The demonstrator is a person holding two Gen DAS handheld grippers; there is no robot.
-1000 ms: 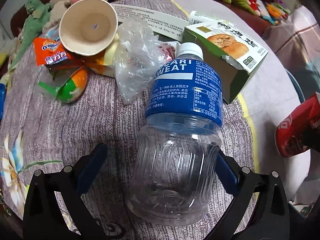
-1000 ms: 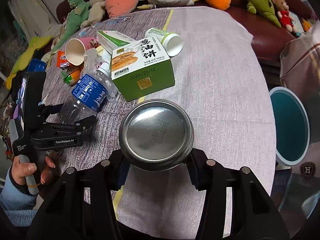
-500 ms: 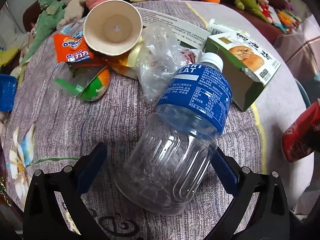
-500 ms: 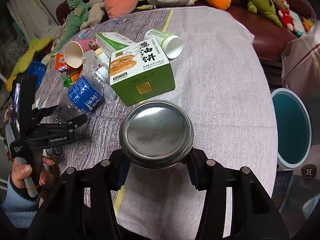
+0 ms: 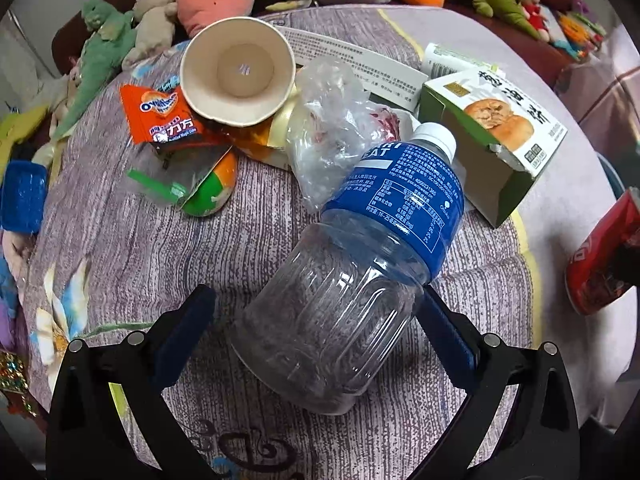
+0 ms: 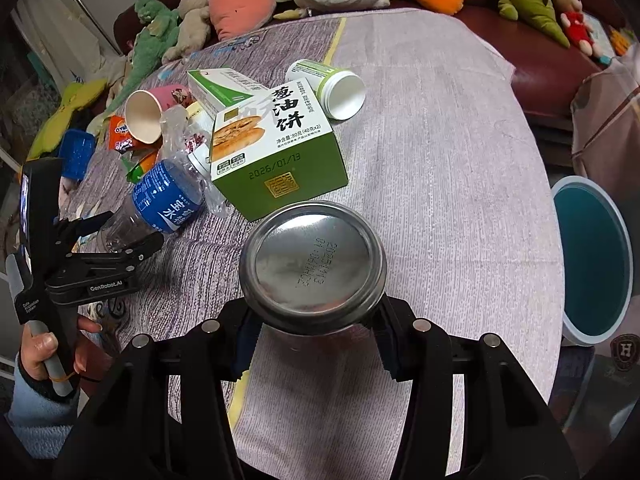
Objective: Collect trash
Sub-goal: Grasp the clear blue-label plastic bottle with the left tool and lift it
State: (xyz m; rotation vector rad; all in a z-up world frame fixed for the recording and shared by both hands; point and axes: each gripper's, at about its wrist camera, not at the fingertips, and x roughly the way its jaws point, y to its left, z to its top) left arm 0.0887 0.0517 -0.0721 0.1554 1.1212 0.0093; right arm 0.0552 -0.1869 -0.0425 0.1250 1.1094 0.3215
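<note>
The right gripper (image 6: 314, 334) pinched a red aluminium can (image 6: 314, 266) for binning; the left gripper (image 5: 320, 334) stood spread around a clear blue-labelled plastic bottle (image 5: 352, 248) on the table — ungripped.

Trash scattered over the purple tablecloth, one piece off the table

A clear empty bottle (image 5: 360, 256) with blue label lies tilted, white cap pointing far-right. Beyond it: crumpled plastic bag (image 5: 332, 128), tipped paper cup (image 5: 238, 72), orange wrapper (image 5: 162, 114), opened green box (image 5: 500, 128), white jar (image 6: 332, 88) on its side. A red can (image 6: 314, 266) is held bottom-up, near right.
</note>
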